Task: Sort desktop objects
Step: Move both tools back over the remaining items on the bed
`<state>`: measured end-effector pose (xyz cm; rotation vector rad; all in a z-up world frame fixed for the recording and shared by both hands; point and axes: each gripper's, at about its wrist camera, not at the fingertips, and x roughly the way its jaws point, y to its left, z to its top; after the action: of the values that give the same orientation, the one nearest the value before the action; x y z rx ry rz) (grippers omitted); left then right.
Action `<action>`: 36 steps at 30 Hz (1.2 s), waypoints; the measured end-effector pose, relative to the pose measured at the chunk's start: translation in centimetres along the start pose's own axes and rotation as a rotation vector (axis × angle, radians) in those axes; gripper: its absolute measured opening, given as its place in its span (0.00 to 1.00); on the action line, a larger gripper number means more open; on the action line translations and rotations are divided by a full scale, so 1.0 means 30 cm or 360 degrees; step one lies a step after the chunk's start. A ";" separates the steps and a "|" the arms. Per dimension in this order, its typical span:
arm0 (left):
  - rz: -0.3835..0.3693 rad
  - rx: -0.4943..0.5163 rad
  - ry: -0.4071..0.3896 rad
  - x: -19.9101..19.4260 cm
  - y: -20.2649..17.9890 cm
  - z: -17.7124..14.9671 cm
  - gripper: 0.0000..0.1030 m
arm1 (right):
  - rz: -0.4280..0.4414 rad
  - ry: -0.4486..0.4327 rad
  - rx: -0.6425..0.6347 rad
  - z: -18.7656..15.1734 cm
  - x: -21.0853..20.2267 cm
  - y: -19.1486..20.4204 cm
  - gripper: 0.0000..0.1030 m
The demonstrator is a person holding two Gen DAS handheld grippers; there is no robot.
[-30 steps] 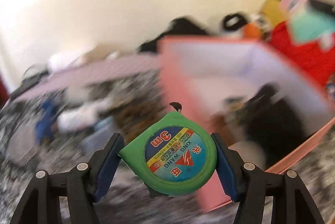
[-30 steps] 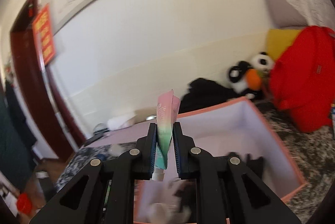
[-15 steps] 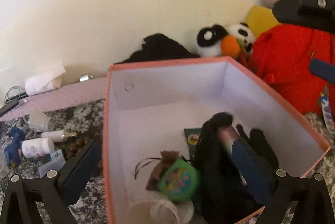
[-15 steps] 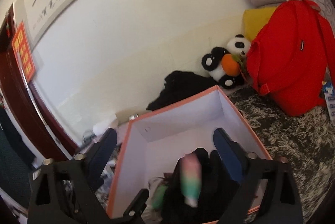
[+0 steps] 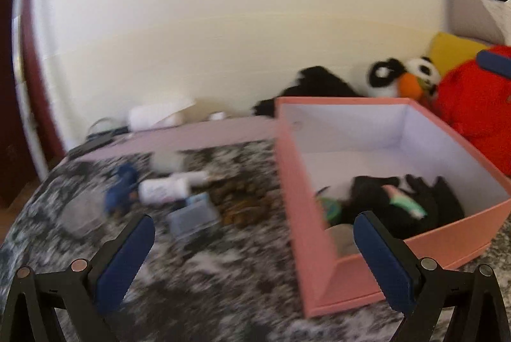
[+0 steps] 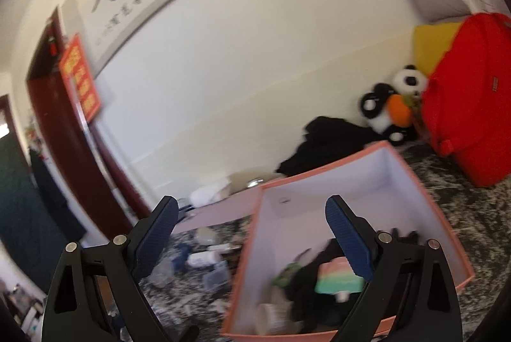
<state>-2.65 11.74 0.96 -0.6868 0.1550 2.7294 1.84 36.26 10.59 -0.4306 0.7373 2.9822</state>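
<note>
A pink box [image 5: 322,246] [image 6: 424,192] stands on the marbled table. In it lie a green tape measure [image 5: 330,208] [image 6: 289,273], a pink and green tube [image 5: 405,203] [image 6: 337,278] and black gloves [image 5: 377,201]. My left gripper [image 5: 255,233] is open and empty, above the table at the box's left wall. My right gripper [image 6: 252,220] is open and empty, above the box's left edge. On the table left of the box lie a white bottle [image 5: 163,190], a blue toy [image 5: 123,188], a clear case [image 5: 193,216] and brown beads [image 5: 239,201].
A red backpack [image 6: 469,118] [image 5: 479,105] and a panda plush [image 6: 392,105] [image 5: 402,80] stand behind the box by the wall, with black cloth [image 6: 325,144]. A pale lid or board [image 5: 191,134] lies along the table's back edge.
Both grippers opened: the tape measure left my left gripper and the tube left my right, and both now lie in the box. Both grippers then swung left.
</note>
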 end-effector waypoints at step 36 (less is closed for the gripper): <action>0.0599 -0.0378 0.0068 0.037 0.496 -0.109 1.00 | -0.0079 0.0419 -0.0628 -0.488 0.386 0.489 0.98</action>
<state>-7.10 -2.56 -2.06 -0.8562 -0.0371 3.1289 -7.05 16.16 1.60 -0.8566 0.1344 3.0513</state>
